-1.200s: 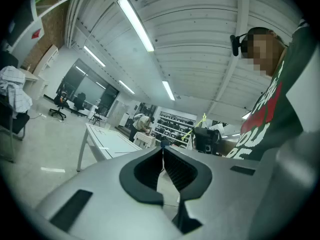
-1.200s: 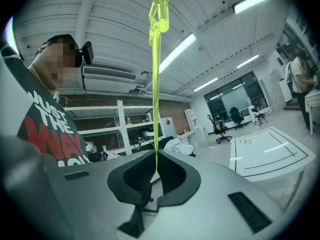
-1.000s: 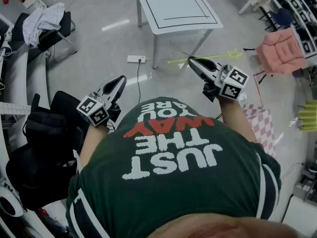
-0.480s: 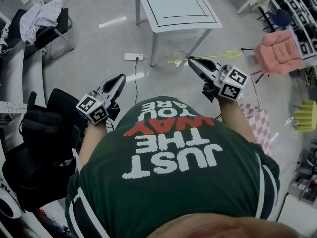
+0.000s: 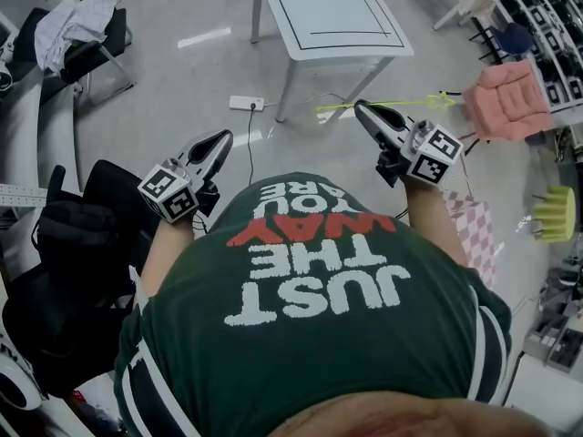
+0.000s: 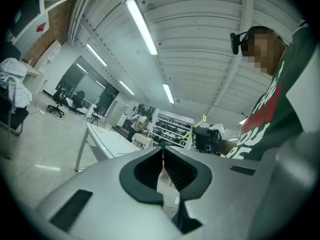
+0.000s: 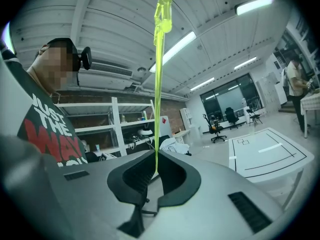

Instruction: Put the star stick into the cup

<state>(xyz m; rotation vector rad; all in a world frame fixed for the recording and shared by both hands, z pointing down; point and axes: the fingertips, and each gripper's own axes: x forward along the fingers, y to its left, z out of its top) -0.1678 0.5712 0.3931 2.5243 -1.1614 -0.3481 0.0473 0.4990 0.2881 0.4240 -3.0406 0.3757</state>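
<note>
The right gripper [image 5: 363, 107] is pinched tight on the star stick [image 5: 414, 104], nearer its plain end. The stick hangs midair by the white table [image 5: 319, 12]. It looks light and whippy (the star end likely wags) — best gripped on the shaft. The left gripper [image 5: 223, 137] is closed, empty.

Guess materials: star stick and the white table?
Star stick: likely translucent neon yellow-green plastic, slightly glossy; the thin shaft looks bright and see-through. Table: matte white top with black printed lines, probably laminate or painted board; legs look like painted metal, unconfirmed.
</note>
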